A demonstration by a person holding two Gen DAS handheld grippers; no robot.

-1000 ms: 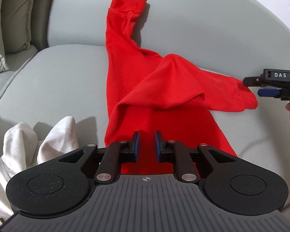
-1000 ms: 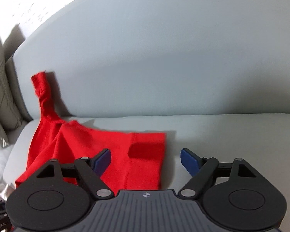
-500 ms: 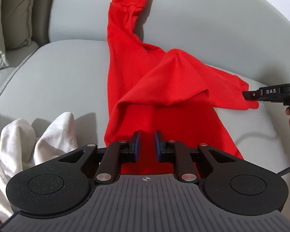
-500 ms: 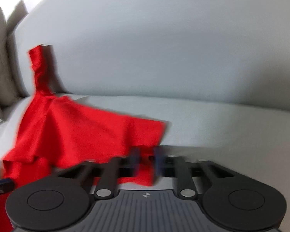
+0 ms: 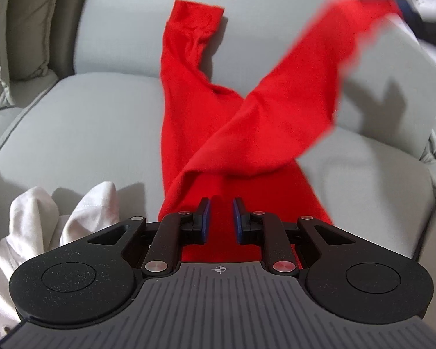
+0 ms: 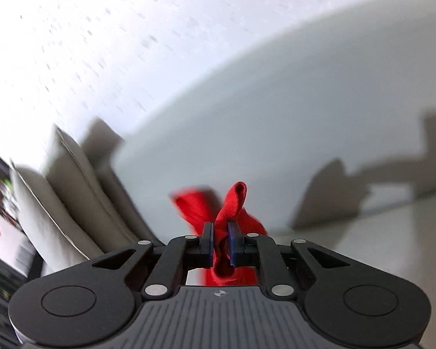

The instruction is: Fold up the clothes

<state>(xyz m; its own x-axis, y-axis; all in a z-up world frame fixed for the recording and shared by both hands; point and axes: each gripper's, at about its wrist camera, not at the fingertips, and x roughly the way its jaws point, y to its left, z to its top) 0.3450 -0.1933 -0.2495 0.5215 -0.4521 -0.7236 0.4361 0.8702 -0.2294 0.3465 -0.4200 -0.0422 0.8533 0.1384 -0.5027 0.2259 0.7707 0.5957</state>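
- Between the right gripper's (image 6: 220, 240) pads, a bunched sleeve end of the red garment (image 5: 247, 122) is pinched; the jaws have just been closing onto it.
- Left gripper (image 5: 220, 218) hovers narrowly parted over the garment's near end; whether it grips cloth cannot be told.
- Garment lies twisted on the grey sofa (image 5: 81, 128), one sleeve raised: folding barely begun.
- White clothing (image 5: 43, 224) waits alongside.
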